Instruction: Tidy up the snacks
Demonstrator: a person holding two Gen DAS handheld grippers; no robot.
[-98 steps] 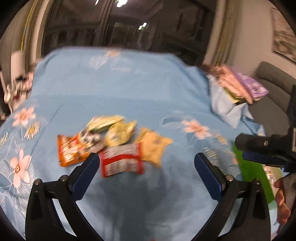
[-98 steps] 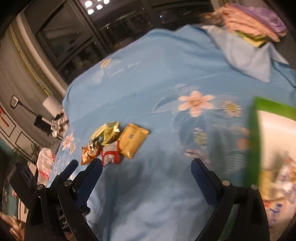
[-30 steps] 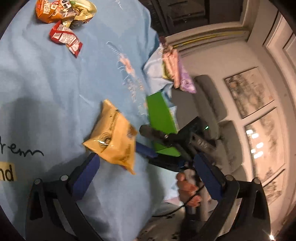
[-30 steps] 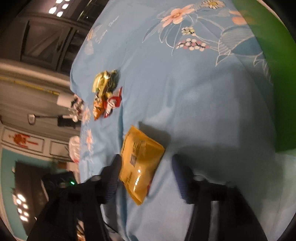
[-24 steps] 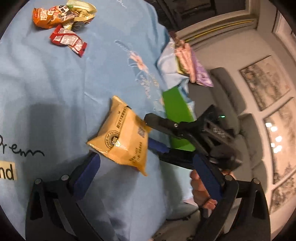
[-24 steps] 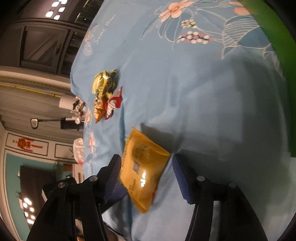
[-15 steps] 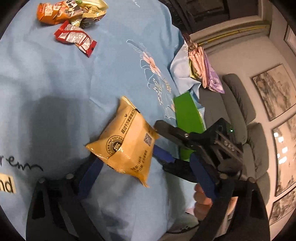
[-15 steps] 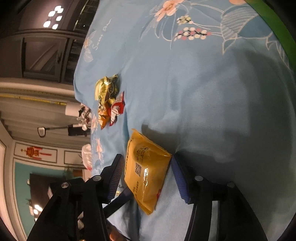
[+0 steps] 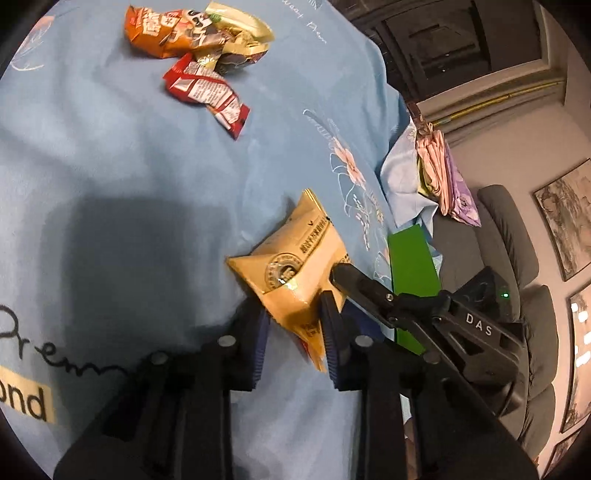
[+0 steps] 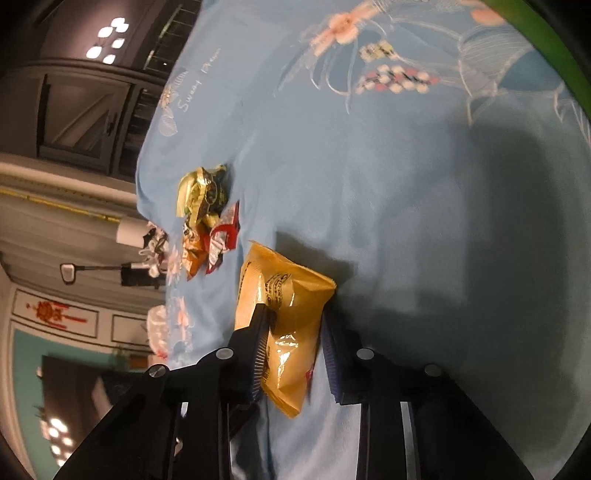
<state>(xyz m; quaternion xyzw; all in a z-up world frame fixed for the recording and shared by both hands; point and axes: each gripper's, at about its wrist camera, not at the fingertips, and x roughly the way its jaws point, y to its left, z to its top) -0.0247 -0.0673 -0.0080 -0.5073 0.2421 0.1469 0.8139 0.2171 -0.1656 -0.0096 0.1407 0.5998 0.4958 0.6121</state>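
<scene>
Blue cloth [image 9: 129, 192] with pink flowers printed on it covers the big flat top, and it fills most of both views. Black letters are printed on it near the left gripper's side. Past the far edge there is a dark window with ceiling lights shining in it. Off to the side sits a grey sofa [image 9: 517, 236], with framed pictures on the wall above it.

A stack of folded cloths [image 9: 443, 177], pink and purple, lies at the edge of the blue cloth near the sofa. Just beside that, closer in, is a green box [image 9: 413, 262] with its flat green side showing. In the right wrist view only its green rim [image 10: 546, 40] shows, up in the corner.

Both grippers have just been closing, and the yellow snack bag [image 9: 295, 266] is between the jaws of each one. The left gripper [image 9: 293, 325] pinches the bag's near end, its blue pads pressed on both sides. The right gripper [image 10: 291, 332] pinches the same bag [image 10: 288, 314] from the other side, and its black body reaches in next to the bag in the left wrist view. The bag is puffy and a bit crumpled, with a round stamp on its front.

Well apart from the bag, farther back on the cloth, is a small pile of snacks [image 9: 199, 40]: an orange pack [image 9: 155, 33], a gold pack [image 9: 240, 26] and a red pack [image 9: 207, 88] touching each other.
</scene>
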